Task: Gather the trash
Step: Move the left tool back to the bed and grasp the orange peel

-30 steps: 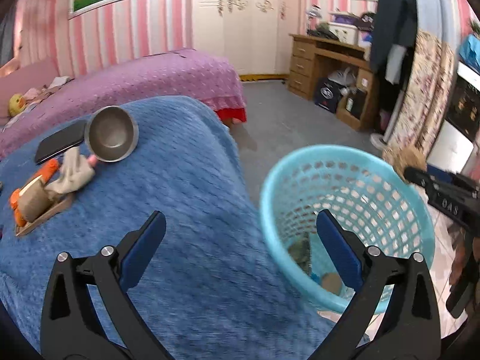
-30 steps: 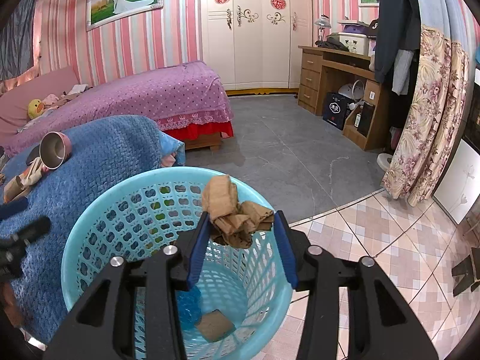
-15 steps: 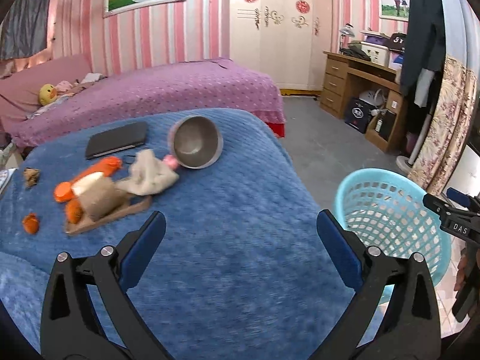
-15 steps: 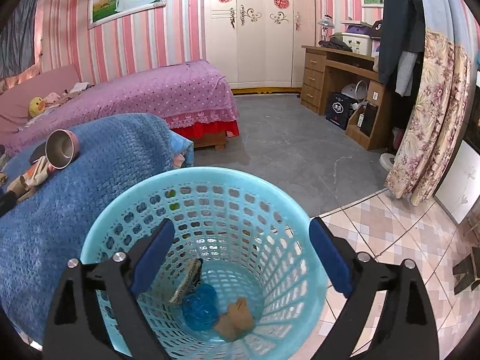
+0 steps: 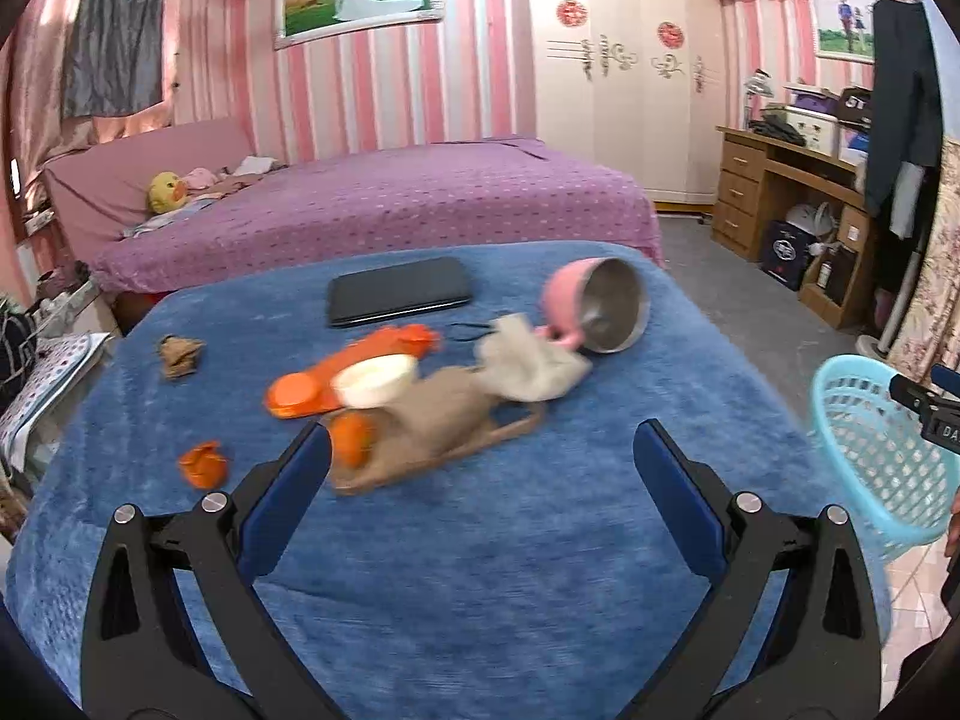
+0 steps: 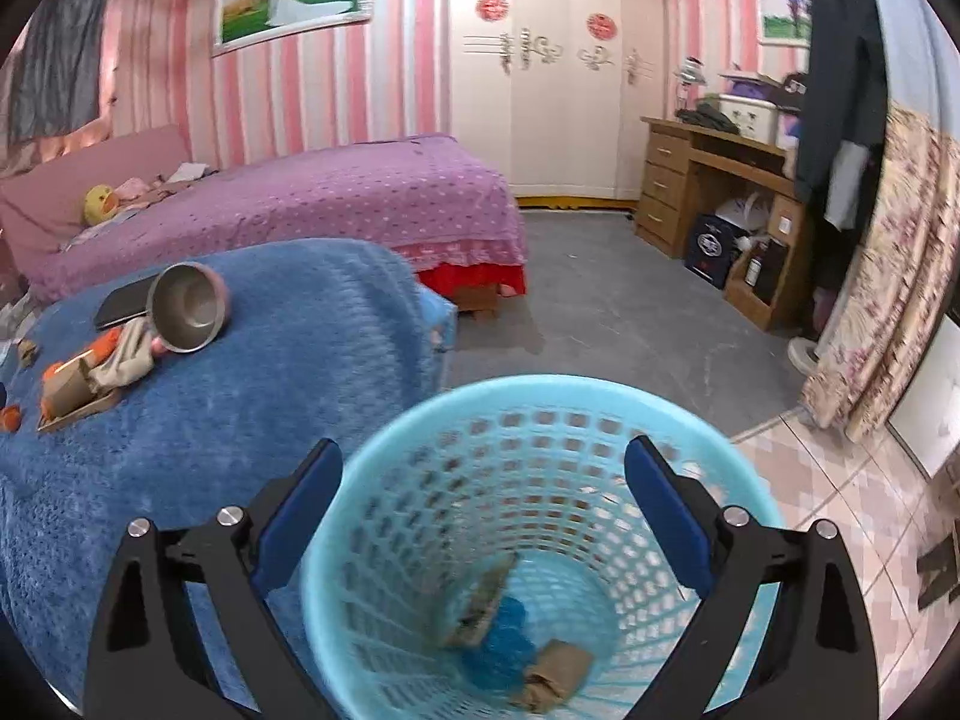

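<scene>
Low in the right wrist view, the right hand-held gripper (image 6: 483,516) stands wide with nothing between its blue pads; its jaws have just been opening. Straight beneath it is the light blue basket (image 6: 384,450), whose near rim is cut off by the bottom of the frame. At its bottom lie a crumpled brown paper (image 6: 555,675), a blue blob (image 6: 501,639) and a flat brownish scrap (image 6: 480,606) leaning on the mesh wall; all three are blurred, so what they are stays hard to tell.

Across the lower part of the left wrist view, the left hand-held gripper (image 5: 480,480) is also wide and empty, above the blue-covered surface (image 5: 480,570). Just beyond its tips, centre of frame, a smeared heap blurs together: a brown tray or board (image 5: 444,456) with beige paper on it, a white bowl (image 5: 375,381), orange pieces (image 5: 300,393) and a pale crumpled cloth (image 5: 528,360). A pink-and-steel bowl (image 5: 606,312) lies tipped on its side at upper right of the heap, a dark flat device (image 5: 399,297) behind it. At left, apart from the heap, sit a small brown wad (image 5: 180,354) and an orange scrap (image 5: 204,465). At the right edge the basket shows only in part, with the other gripper's dark tip over it.
</scene>
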Demonstrator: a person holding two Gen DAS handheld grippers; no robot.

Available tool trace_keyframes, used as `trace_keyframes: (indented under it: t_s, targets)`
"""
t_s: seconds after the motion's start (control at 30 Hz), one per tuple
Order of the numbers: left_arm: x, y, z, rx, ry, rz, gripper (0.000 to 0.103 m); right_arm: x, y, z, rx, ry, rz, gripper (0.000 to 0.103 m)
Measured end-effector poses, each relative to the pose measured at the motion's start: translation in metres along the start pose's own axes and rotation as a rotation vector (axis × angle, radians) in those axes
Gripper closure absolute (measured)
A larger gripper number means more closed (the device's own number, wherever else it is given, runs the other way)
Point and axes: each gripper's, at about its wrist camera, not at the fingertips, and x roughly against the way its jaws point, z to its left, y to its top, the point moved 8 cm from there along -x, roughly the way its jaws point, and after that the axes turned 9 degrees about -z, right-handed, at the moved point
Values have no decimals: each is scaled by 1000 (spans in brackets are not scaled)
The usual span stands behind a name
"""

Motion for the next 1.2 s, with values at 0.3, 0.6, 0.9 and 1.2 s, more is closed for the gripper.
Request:
trace_keyframes:
  t_s: [0.3, 0.6, 0.9, 1.2]
  targets:
    - [-22, -18, 76, 90, 65, 50, 6, -12, 0, 61, 42, 45, 20, 10]
    - [-31, -37, 134, 82, 130, 99, 6, -22, -3, 101, -6, 79, 35, 10]
    - [-49, -56, 182, 148, 157, 180, 6, -33, -4, 139, 5, 99, 44, 10]
    - [-68, -60, 203, 218, 140, 212, 10, -41, -8, 170, 62, 122, 66, 10]
